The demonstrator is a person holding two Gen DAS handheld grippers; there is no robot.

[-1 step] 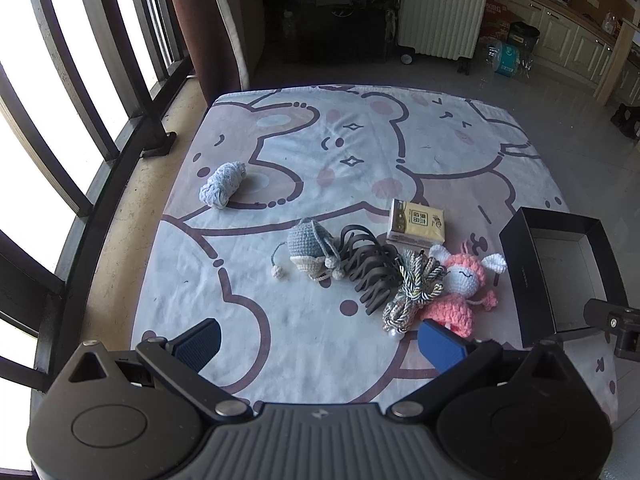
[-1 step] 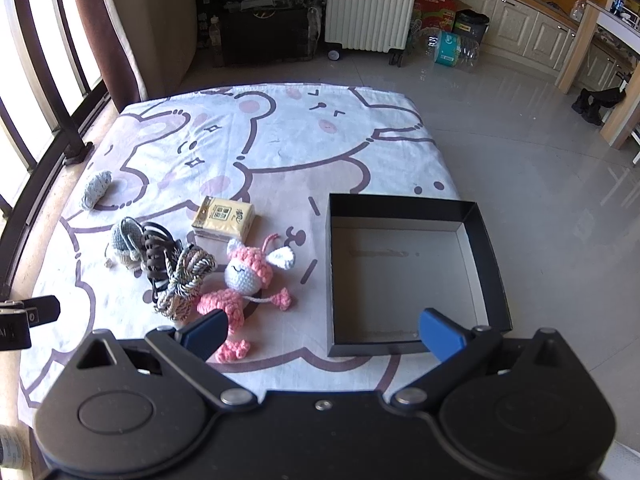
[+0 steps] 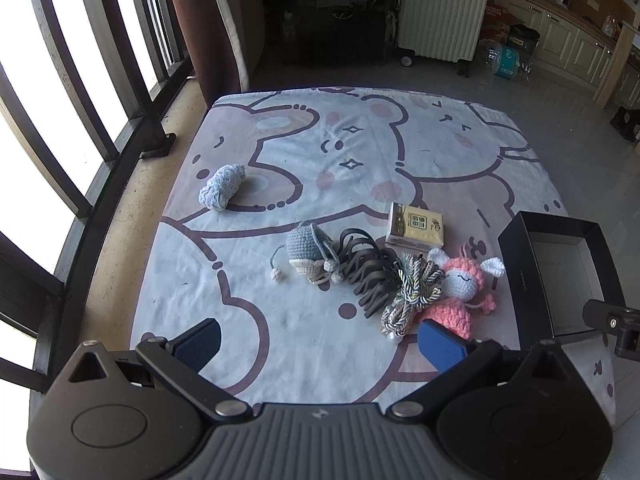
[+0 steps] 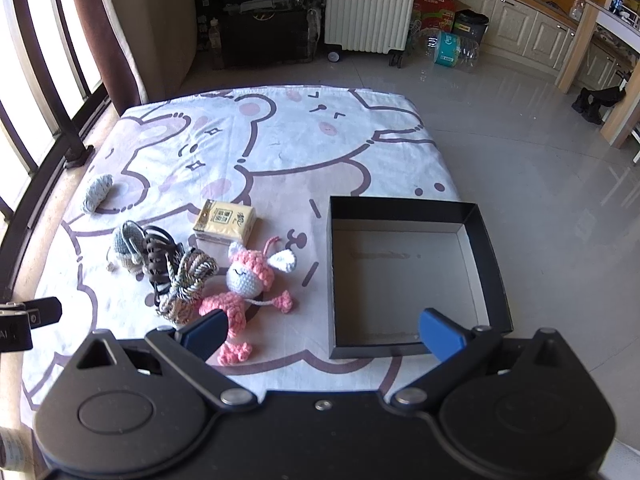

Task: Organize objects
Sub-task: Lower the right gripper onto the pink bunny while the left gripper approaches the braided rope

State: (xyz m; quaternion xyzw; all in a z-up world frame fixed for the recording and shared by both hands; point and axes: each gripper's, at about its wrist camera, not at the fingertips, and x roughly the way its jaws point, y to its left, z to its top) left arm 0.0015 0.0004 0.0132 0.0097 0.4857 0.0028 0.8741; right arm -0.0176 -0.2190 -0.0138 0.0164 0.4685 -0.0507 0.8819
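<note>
Landmark: black box [image 4: 412, 276], open-topped, nothing inside, resting on the cartoon-bear sheet [image 4: 280, 152]

Items, all outside the box, on its left side:
- Pink crochet doll [image 4: 248, 284], nearest the box, lying flat, a strip of bare sheet between them
- Braided cord bundle [image 4: 188, 280], touching the doll on its far-from-box side
- Dark hair claw clip [image 3: 368, 276], against the cord bundle, farther from the box
- Grey-blue knitted pouch [image 3: 308, 248] with drawstring bobbles, just beyond the clip
- Yellow tissue pack [image 4: 225, 221], behind the doll, near the box's far left corner
- Pale blue yarn roll [image 3: 222, 186], well apart from the rest, farthest from the box

Tools:
- Left gripper [image 3: 320, 346]: jaws spread wide, empty, hovering over the cluster's near edge
- Right gripper [image 4: 322, 332]: jaws spread wide, empty, hovering over the box's near left corner and the doll's legs

Step judged: the start, nothing boxed yet, first pick pending

Next move calls for: lowering a gripper onto the doll, the nearest piece, closing on its soft body without snagging the cord bundle, then carrying it over the box wall
</note>
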